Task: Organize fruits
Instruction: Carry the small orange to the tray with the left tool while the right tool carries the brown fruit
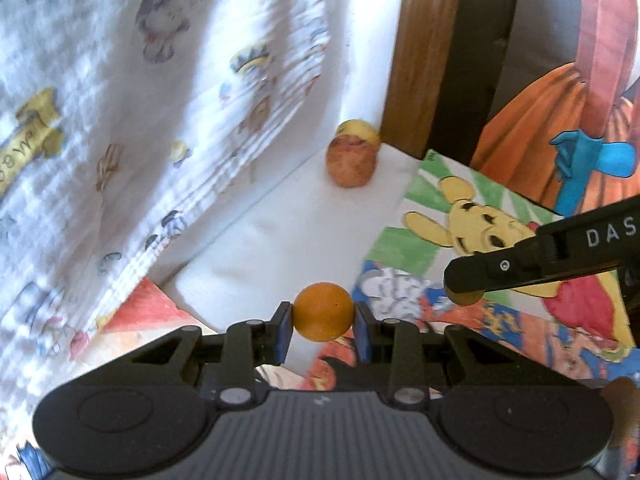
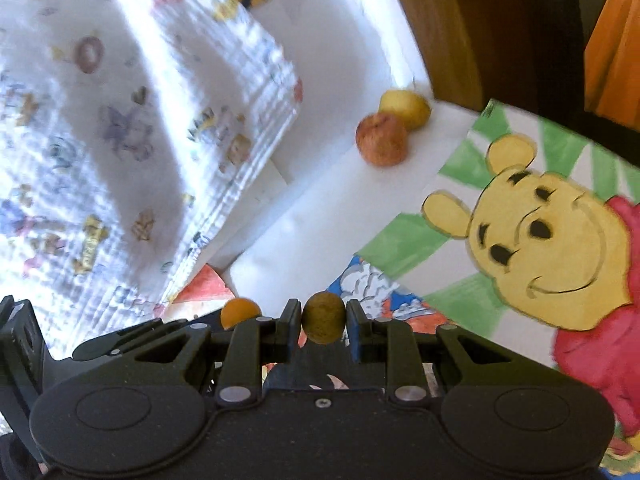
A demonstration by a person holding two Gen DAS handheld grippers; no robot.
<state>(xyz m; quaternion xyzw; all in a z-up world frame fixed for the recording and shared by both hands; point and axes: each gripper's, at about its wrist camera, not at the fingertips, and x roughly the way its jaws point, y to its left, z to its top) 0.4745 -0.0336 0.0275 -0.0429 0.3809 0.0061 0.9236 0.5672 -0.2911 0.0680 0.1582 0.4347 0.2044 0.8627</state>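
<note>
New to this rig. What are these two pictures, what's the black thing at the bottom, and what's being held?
There is no robot here: a person carries a hand-held gripper in each hand, and each has a wide-angle camera looking forward along its two fingers. The black shape at the bottom is that gripper's own body.

In the left view, the left hand-held gripper is shut on a small orange fruit. The right one pokes in from the right edge.

In the right view, the right hand-held gripper is shut on a brownish-green fruit.

Ahead, on a white surface, a reddish apple sits touching a yellow fruit behind it. A cartoon bear picture lies to the right, a printed cloth to the left.
</note>
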